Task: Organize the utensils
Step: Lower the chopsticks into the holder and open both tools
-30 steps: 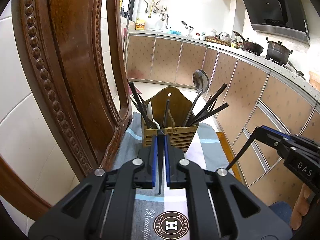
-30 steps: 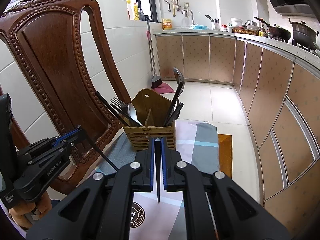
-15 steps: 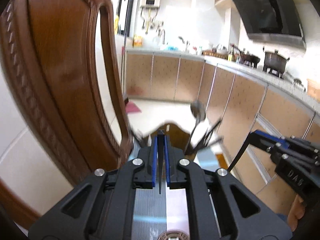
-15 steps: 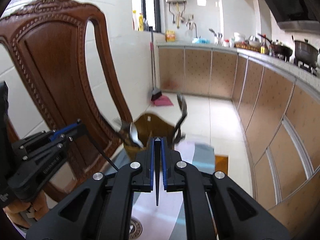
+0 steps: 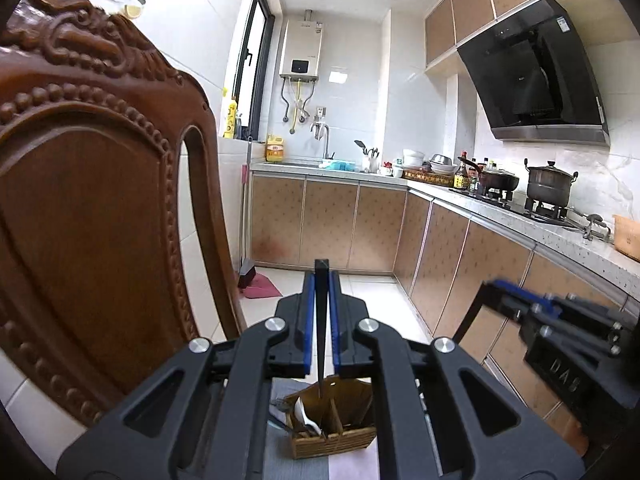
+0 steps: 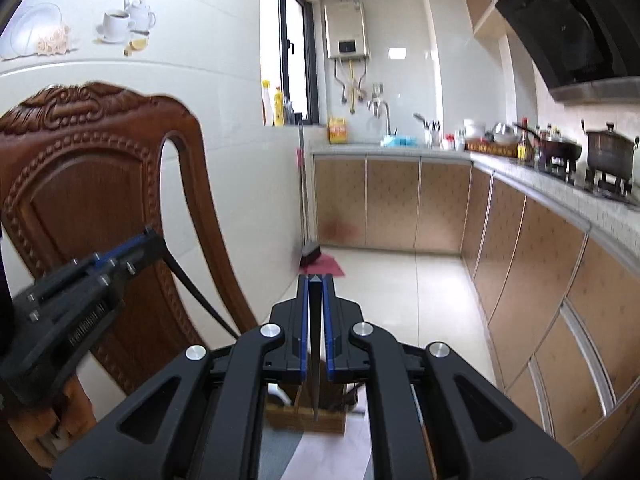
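Left gripper [image 5: 321,276] and right gripper [image 6: 315,280], each clamped tight on a black chopstick [image 5: 321,320] hanging point-down. Wooden utensil holder [image 5: 334,424] at 6 o'clock beneath both, on striped cloth [image 5: 288,460]; carved chair [image 5: 92,208] at 9 o'clock

Black chopstick [image 6: 316,344] in right tool [image 6: 316,280]

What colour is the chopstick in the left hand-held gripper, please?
Black chopstick, clearest in the left wrist view.
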Demonstrator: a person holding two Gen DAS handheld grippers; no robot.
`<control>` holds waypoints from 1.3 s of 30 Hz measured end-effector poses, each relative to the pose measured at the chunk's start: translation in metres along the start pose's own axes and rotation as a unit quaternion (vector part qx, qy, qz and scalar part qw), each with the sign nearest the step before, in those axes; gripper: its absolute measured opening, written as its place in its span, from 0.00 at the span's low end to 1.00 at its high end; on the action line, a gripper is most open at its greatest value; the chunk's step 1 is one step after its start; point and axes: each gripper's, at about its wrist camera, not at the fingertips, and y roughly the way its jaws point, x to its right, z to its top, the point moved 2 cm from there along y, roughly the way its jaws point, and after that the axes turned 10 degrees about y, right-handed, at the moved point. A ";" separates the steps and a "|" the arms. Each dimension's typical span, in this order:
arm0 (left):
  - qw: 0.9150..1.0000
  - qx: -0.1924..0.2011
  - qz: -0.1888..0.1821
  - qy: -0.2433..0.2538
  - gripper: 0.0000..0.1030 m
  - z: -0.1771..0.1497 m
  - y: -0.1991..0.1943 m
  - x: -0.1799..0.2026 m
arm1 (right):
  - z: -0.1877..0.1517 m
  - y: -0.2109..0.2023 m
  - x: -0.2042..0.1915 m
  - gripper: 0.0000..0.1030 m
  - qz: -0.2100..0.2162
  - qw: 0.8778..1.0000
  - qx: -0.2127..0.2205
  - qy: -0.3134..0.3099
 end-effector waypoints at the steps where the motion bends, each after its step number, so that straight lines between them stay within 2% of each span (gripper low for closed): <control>1: 1.000 -0.003 0.000 -0.001 0.06 -0.001 0.006 0.000 | 0.005 0.003 -0.001 0.07 -0.001 1.000 0.008 -0.001; 6: 1.000 -0.024 -0.001 -0.007 0.06 -0.015 0.035 -0.005 | 0.012 0.025 0.001 0.07 -0.008 1.000 0.025 -0.001; 12: 0.998 -0.058 -0.004 -0.006 0.07 -0.039 0.071 -0.005 | -0.009 0.071 0.006 0.07 -0.015 1.000 0.002 0.002; 19: 0.996 -0.088 -0.009 -0.007 0.07 -0.061 0.103 -0.001 | -0.032 0.105 0.009 0.07 -0.018 1.000 -0.018 0.011; 27: 0.994 -0.112 -0.002 -0.005 0.07 -0.082 0.122 -0.001 | -0.062 0.131 0.013 0.07 -0.027 0.999 -0.042 0.008; 33: 0.993 -0.117 0.003 -0.011 0.08 -0.091 0.119 -0.004 | -0.071 0.140 0.024 0.08 -0.033 0.996 -0.070 0.032; 35: 0.993 -0.115 0.003 -0.014 0.16 -0.090 0.115 -0.005 | -0.070 0.138 0.028 0.21 -0.027 0.996 -0.077 0.043; 39: 0.994 -0.106 0.005 -0.023 0.32 -0.086 0.101 -0.009 | -0.066 0.119 0.031 0.35 -0.010 0.996 -0.069 0.062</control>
